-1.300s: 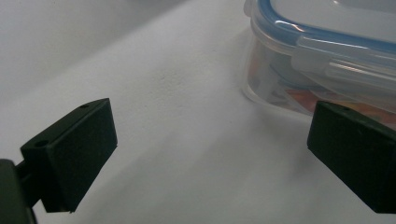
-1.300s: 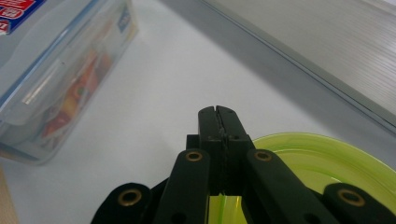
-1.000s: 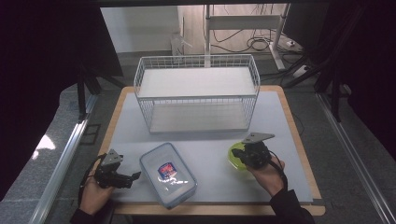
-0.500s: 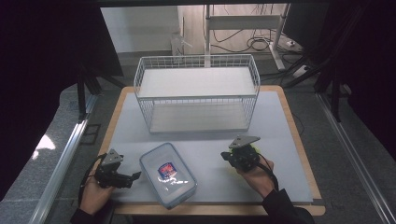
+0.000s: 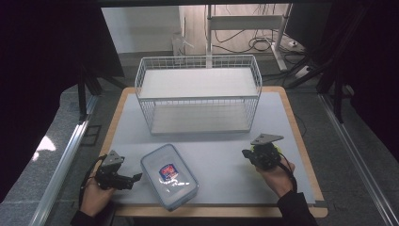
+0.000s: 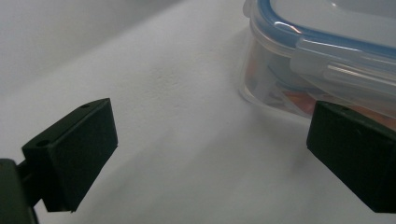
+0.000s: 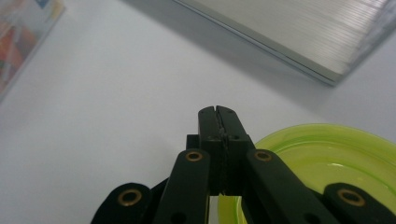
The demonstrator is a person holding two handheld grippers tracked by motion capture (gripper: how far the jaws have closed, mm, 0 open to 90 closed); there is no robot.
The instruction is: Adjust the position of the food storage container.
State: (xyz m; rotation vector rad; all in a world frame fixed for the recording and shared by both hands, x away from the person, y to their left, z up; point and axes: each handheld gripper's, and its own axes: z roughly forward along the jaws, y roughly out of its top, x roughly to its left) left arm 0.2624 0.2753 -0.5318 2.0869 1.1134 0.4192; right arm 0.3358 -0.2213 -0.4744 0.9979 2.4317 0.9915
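Right tool [image 5: 254, 157] is sitting at the right front of the bench [image 5: 221, 155], jaws clenched together on the rim of a yellow-green bowl [image 7: 327, 163]. In the right gripper view the bowl's edge is running in under the closed jaw tips and the bowl is spreading out to the lower right of them. In the high view the bowl is mostly hiding under the tool, just a sliver of green peeking out at its far side [image 5: 277, 149].

Left tool [image 5: 129, 179] is resting at the left front of the bench, jaws released and spread wide, holding nothing. It's pointing at the clear food container with the blue-sealed lid [image 5: 169, 176], which is lying flat on the bench just beside the tool tips, between the two tools. In the left gripper view the container's corner [image 6: 327, 56] is sitting right next to the right-hand jaw; can't tell whether they're touching.

White wire basket [image 5: 197, 96] is standing at the back of the bench, well apart from both tools.
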